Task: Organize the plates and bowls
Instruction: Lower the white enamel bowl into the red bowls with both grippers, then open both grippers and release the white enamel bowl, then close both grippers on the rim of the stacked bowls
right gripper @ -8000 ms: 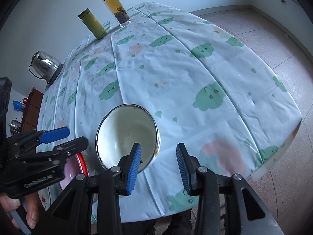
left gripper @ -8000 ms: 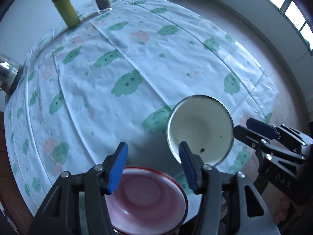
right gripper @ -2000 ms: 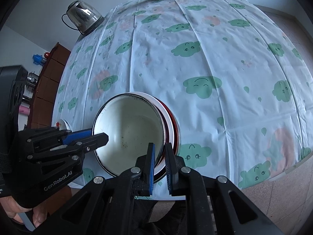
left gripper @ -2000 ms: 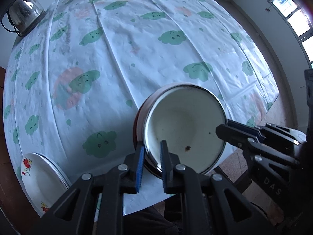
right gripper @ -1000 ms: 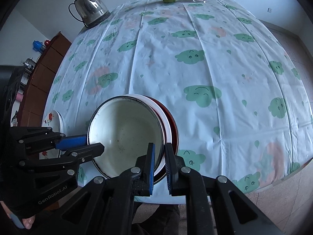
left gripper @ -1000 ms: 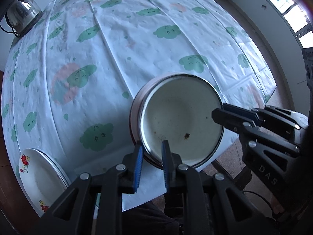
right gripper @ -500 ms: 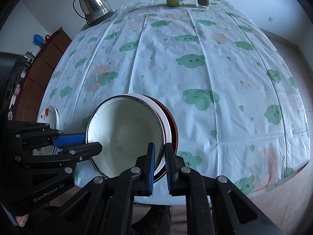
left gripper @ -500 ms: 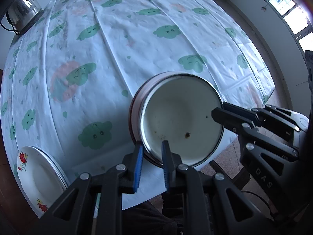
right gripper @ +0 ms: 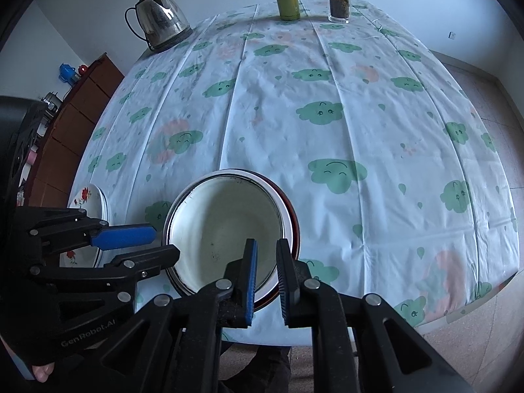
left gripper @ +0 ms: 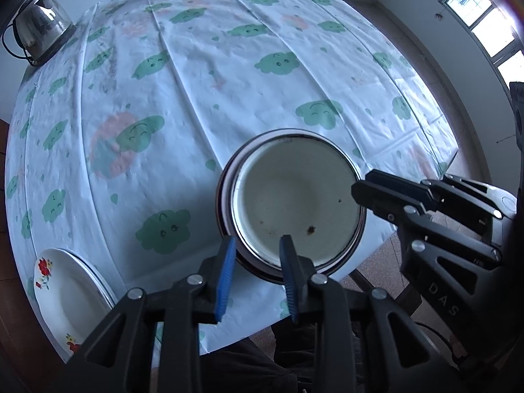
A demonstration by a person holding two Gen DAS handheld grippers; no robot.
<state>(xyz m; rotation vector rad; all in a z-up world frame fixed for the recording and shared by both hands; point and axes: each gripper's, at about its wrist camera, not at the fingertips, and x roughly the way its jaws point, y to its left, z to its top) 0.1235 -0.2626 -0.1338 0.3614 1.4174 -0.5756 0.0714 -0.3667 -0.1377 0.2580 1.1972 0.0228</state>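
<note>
The white bowl (left gripper: 299, 201) sat nested in a red-rimmed bowl (right gripper: 291, 221) at the desk's (left gripper: 229, 75) six-o'clock edge. Our left tongs (left gripper: 257, 273) were opening, the rim loose between them; our right tongs (right gripper: 265, 276) pinched the rim. Flowered plates (left gripper: 65, 291) lay at eight o'clock.

The left gripper (left gripper: 257, 273) jaws, clamped before, are opening off the bowl (left gripper: 296, 204) rim

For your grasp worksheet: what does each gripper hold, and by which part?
Right gripper pinches the nested bowls at their near rim. Left gripper is opening, its pads straddling the rim without pressing, holding nothing.
</note>
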